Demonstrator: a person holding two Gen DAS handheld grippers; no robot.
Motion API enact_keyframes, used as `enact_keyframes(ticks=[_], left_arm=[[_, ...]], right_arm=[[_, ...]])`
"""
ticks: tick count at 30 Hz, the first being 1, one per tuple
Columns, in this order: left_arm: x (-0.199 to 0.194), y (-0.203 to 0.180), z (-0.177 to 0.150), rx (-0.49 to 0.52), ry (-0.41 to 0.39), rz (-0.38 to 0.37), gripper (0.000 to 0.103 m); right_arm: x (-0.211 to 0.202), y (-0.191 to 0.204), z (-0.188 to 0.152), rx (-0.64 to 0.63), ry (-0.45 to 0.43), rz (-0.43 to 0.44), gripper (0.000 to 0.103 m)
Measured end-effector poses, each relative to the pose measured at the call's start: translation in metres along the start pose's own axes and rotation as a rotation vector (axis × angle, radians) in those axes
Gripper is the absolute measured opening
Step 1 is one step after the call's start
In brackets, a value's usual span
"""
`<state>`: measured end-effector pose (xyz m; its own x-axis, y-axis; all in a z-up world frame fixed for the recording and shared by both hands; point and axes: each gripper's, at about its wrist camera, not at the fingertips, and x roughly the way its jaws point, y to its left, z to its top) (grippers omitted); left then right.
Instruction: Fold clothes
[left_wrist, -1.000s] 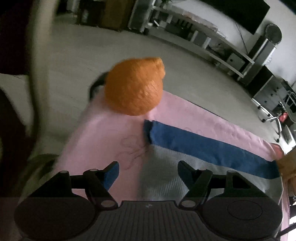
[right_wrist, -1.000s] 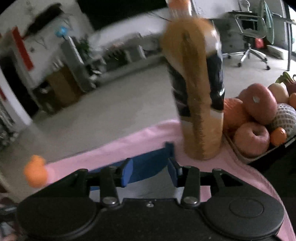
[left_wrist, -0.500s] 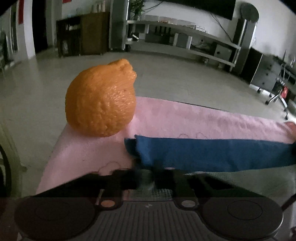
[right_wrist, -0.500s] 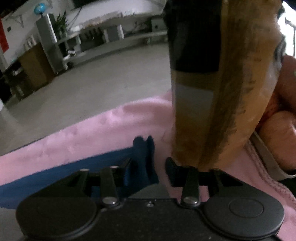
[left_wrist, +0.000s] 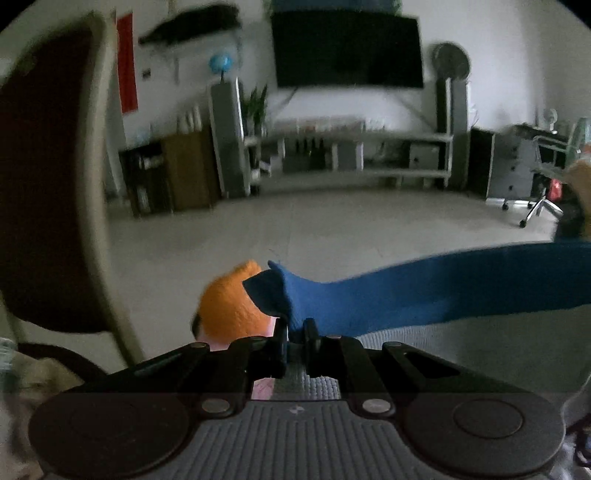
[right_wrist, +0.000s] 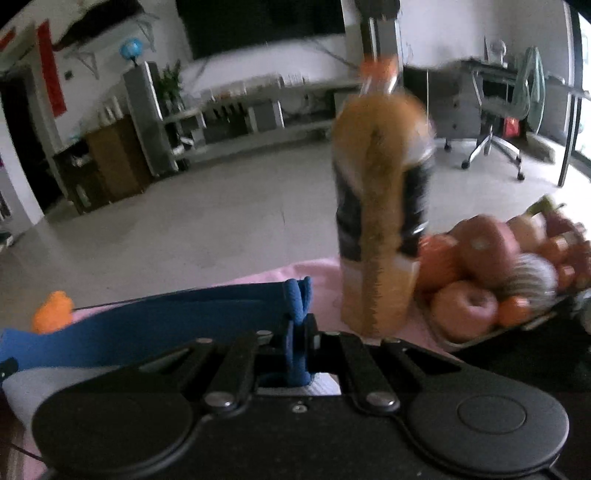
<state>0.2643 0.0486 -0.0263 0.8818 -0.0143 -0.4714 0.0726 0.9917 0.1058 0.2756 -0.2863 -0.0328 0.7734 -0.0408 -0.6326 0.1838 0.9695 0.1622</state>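
Blue knitted garment (left_wrist: 424, 291), long and narrow, hangs stretched between your two tools, lifted off the pale pink cloth (right_wrist: 325, 271) that covers the table. Your left gripper (left_wrist: 294, 332) has its jaws pinched tight on one end of it, with a small folded corner poking up above the pads. Your right gripper (right_wrist: 300, 332) is clamped just as narrowly on the other end, a bunched blue tuft sticking up between its fingers. From the left wrist view you see the bumpy orange citrus fruit (left_wrist: 231, 306) just behind the gripped corner, partly hidden by it, and a dark chair back (left_wrist: 48, 177) at the left edge. Only the right wrist view shows you the tall amber bottle with a dark label and orange cap (right_wrist: 380, 206) standing on the pink cloth near the gripper, and beside it the tray of apples and small oranges (right_wrist: 491, 280); there the citrus fruit (right_wrist: 53, 310) is tiny, far left.
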Motion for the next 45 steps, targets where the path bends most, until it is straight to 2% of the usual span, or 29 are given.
enact_keyframes(ticks=[2,4,5,6,8,9,10,12,14,16,19,21,23,25,27,30,34,38,40,45], left_arm=[[-0.038,0.004,-0.014,-0.003,-0.009,-0.014,0.009],[-0.070,0.014,-0.039,-0.003,0.054,-0.020,0.023],[-0.084,0.021,-0.055,0.003,0.106,-0.033,0.026],[-0.101,0.030,-0.076,0.014,0.153,-0.045,0.030],[-0.127,0.050,-0.109,0.020,0.198,-0.043,0.033],[-0.139,0.062,-0.123,-0.006,0.205,-0.041,0.034],[-0.146,0.074,-0.132,-0.057,0.212,-0.044,0.035],[-0.150,0.095,-0.134,-0.203,0.219,-0.055,0.037],[-0.144,0.103,-0.125,-0.316,0.226,-0.086,0.040],[-0.131,0.096,-0.113,-0.361,0.248,-0.101,0.050],[-0.111,0.075,-0.105,-0.362,0.268,-0.088,0.059],[-0.096,0.064,-0.112,-0.357,0.273,-0.064,0.059],[-0.088,0.058,-0.127,-0.370,0.286,-0.072,0.060],[-0.074,0.058,-0.135,-0.377,0.336,-0.065,0.057],[-0.068,0.059,-0.134,-0.360,0.348,-0.073,0.061],[-0.069,0.060,-0.134,-0.342,0.339,-0.070,0.062],[-0.068,0.062,-0.137,-0.378,0.372,-0.096,0.062],[-0.068,0.058,-0.137,-0.355,0.380,-0.093,0.062],[-0.068,0.056,-0.137,-0.346,0.381,-0.091,0.063],[-0.068,0.061,-0.140,-0.379,0.386,-0.101,0.063]], right_arm=[[-0.042,-0.009,-0.013,-0.006,-0.035,0.010,0.005],[-0.078,-0.020,-0.034,-0.015,-0.043,0.015,0.005],[-0.091,-0.029,-0.051,-0.023,-0.024,0.013,0.005],[-0.103,-0.037,-0.068,-0.031,-0.005,0.011,0.007],[-0.129,-0.054,-0.103,-0.047,0.033,0.007,0.019],[-0.137,-0.064,-0.118,-0.033,0.048,-0.005,0.032],[-0.144,-0.075,-0.131,-0.013,0.062,-0.020,0.038],[-0.152,-0.094,-0.148,0.049,0.089,-0.029,0.040],[-0.149,-0.107,-0.145,0.157,0.110,0.009,0.041],[-0.135,-0.107,-0.138,0.219,0.109,0.072,0.042],[-0.111,-0.100,-0.133,0.269,0.098,0.175,0.043],[-0.090,-0.095,-0.143,0.293,0.093,0.220,0.043],[-0.072,-0.094,-0.156,0.330,0.163,0.222,0.042],[-0.055,-0.094,-0.170,0.366,0.241,0.218,0.041],[-0.049,-0.098,-0.169,0.385,0.257,0.249,0.042],[-0.045,-0.104,-0.166,0.386,0.252,0.223,0.042],[-0.037,-0.110,-0.174,0.444,0.311,0.223,0.042],[-0.033,-0.106,-0.185,0.399,0.373,0.148,0.042],[-0.029,-0.105,-0.190,0.380,0.410,0.137,0.042],[-0.027,-0.108,-0.199,0.455,0.417,0.244,0.037]])
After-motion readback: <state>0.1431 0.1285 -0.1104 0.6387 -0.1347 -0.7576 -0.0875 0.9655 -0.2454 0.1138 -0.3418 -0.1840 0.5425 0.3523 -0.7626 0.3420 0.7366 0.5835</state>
